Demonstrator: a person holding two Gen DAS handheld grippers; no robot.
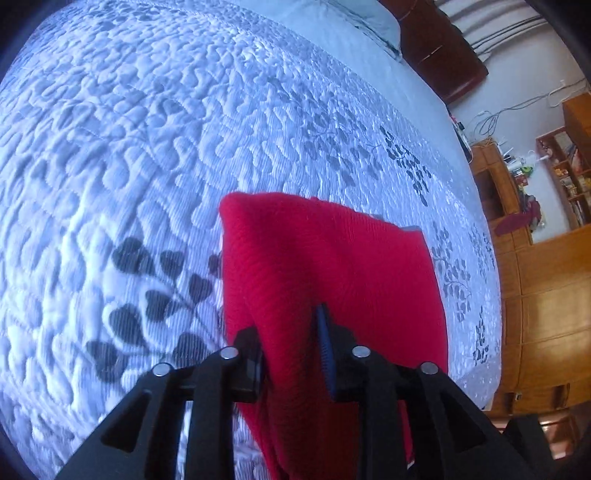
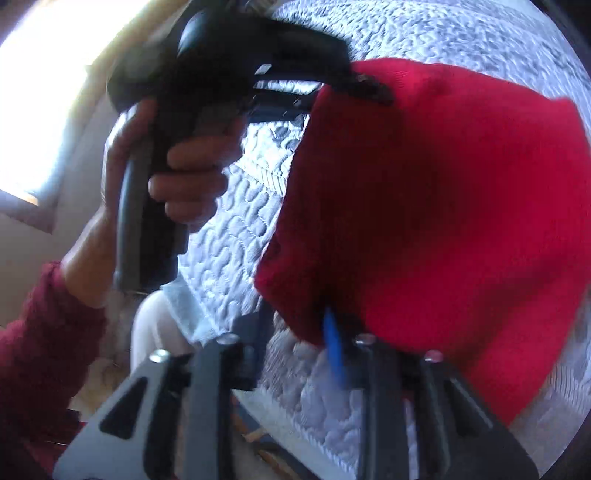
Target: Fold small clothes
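A red knit garment hangs above a white quilted bedspread with grey leaf prints. My left gripper is shut on the garment's near edge, cloth bunched between its fingers. In the right wrist view the same red garment is lifted and spread in the air. My right gripper has its jaws apart, with the blue pad touching the garment's lower corner; the view is blurred. The left gripper, held by a hand, pinches the garment's top corner.
A blue-grey pillow and a dark wooden headboard are at the bed's far end. Wooden cabinets and shelves stand beyond the bed's right edge. A bright window is at the left. The bed's edge is below my right gripper.
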